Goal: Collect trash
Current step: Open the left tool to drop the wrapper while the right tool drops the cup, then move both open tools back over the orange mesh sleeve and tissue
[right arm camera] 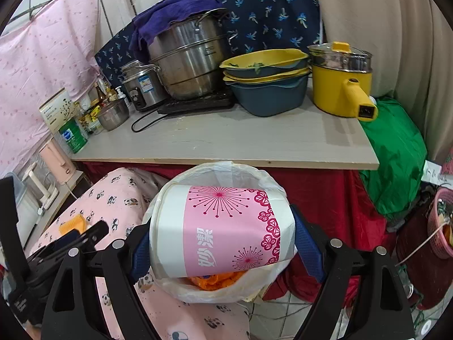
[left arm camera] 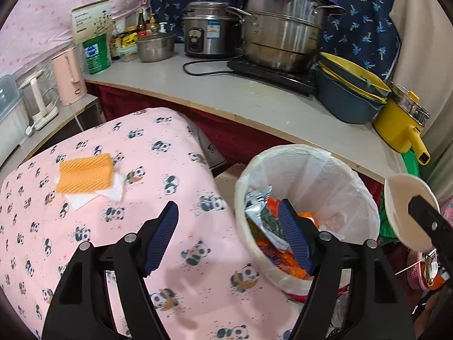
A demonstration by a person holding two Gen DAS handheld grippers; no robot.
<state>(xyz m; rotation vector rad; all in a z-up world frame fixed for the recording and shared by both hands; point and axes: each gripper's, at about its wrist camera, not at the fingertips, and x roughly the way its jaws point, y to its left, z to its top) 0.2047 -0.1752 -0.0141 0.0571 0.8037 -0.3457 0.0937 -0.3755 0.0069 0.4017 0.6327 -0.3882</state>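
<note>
A bin [left arm camera: 308,164] lined with a white bag stands beside a table covered in pink panda cloth [left arm camera: 113,255]. Wrappers and orange scraps [left arm camera: 271,226] lie inside it. My left gripper [left arm camera: 228,206] is open and holds nothing, with one finger over the cloth and the other over the bin's rim. My right gripper [right arm camera: 220,226] is shut on a pink and white paper cup [right arm camera: 226,226], held sideways above the bin [right arm camera: 220,167]. The cup's white end [left arm camera: 402,212] shows at the right of the left wrist view. An orange sponge [left arm camera: 85,175] rests on white tissue [left arm camera: 113,195] on the cloth.
Behind the bin runs a counter [right arm camera: 226,141] with a steel steamer pot [right arm camera: 192,56], a rice cooker [left arm camera: 209,28], stacked blue and yellow basins [right arm camera: 266,85] and a yellow pot [right arm camera: 339,85]. A pink kettle [left arm camera: 68,76] stands at the left. A green bag [right arm camera: 396,155] and a pink basket [right arm camera: 441,226] crowd the right.
</note>
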